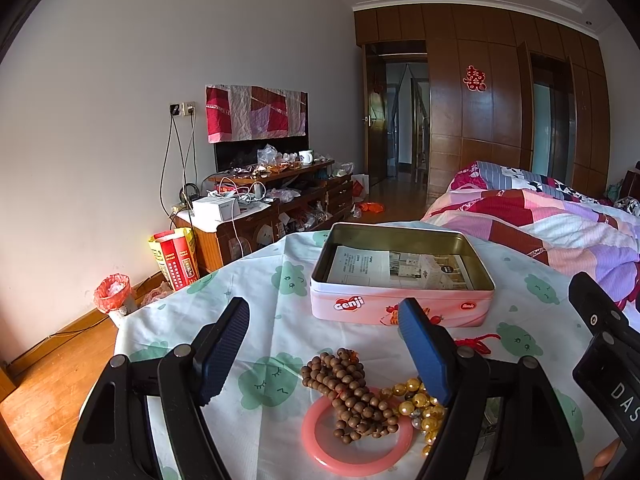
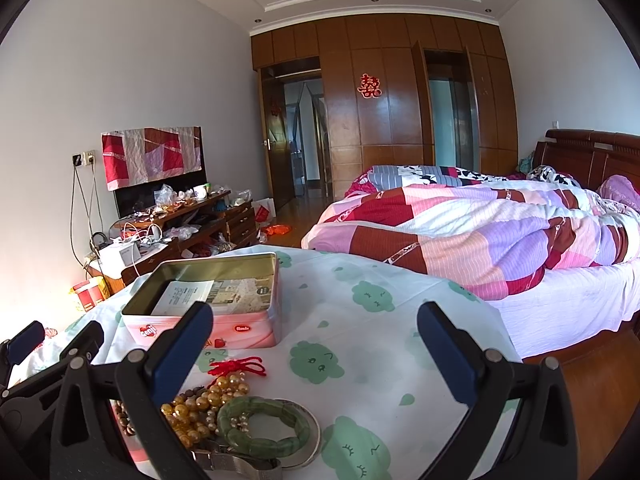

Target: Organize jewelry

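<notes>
Jewelry heap, on the cloth-covered worktop (image 1: 256,280), just in front of the pink tin (image 1: 402,276), which stands lidless with a leaflet inside.

Items, taken outward from the tin: red knotted cord (image 2: 238,367), nearest its front wall; gold bead strand (image 2: 208,400); brown wooden bead strand (image 1: 348,392), draped over the pink bangle (image 1: 356,432); green bangle (image 2: 264,424), lying on a metal band farthest from the tin.

I hold the left gripper (image 1: 324,344) above the wooden beads, jaws spread wide and holding nothing. My right gripper (image 2: 316,352) hangs over bare cloth to the right of the heap, jaws likewise parted and empty.

Handling note: the strands overlap. I judge it best to take one piece at a time, starting with the wooden beads on top, pinching a bunched section so loops do not drag the pink bangle along, then lowering it well inside the tin wall.

View differences: the left camera alone shows the pink bangle; the right camera alone shows the green bangle, the metal band and the bed beyond the tin.
</notes>
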Demonstrator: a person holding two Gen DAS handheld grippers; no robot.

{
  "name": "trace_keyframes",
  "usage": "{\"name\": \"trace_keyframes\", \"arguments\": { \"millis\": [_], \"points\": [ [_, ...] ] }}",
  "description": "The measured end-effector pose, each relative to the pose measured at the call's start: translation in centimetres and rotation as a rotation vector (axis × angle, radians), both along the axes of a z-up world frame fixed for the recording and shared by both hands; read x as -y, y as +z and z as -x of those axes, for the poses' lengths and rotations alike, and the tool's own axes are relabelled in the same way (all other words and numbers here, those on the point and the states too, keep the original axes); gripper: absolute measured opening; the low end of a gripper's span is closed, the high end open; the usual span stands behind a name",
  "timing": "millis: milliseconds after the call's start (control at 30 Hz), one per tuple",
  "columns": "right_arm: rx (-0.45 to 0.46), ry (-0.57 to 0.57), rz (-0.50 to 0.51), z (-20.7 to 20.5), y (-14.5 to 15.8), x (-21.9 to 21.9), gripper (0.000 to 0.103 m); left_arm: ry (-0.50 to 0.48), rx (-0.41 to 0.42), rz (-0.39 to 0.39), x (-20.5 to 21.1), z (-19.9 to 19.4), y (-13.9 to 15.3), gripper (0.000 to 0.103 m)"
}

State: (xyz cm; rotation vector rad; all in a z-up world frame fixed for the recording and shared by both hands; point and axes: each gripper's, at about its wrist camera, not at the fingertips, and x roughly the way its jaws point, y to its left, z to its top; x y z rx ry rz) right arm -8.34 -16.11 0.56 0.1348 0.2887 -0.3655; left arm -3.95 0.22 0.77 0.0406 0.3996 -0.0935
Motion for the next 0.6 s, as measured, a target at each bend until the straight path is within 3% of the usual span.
{"name": "trace_keyframes", "arguments": {
  "millis": [467, 600],
  "points": [
    [-0.001, -0.001, -0.002, -0.02, -0.02, -0.01, 0.103, -0.002, -0.007, 0.002, -0.20, 0.09, -0.24, 0.077],
    [0.000, -0.015, -0.026, 0.24, -0.25, 0.41, 0.103, -0.037, -0.047, 0.033, -0.85, -0.28, -0.58, 0.077]
  ]
}}
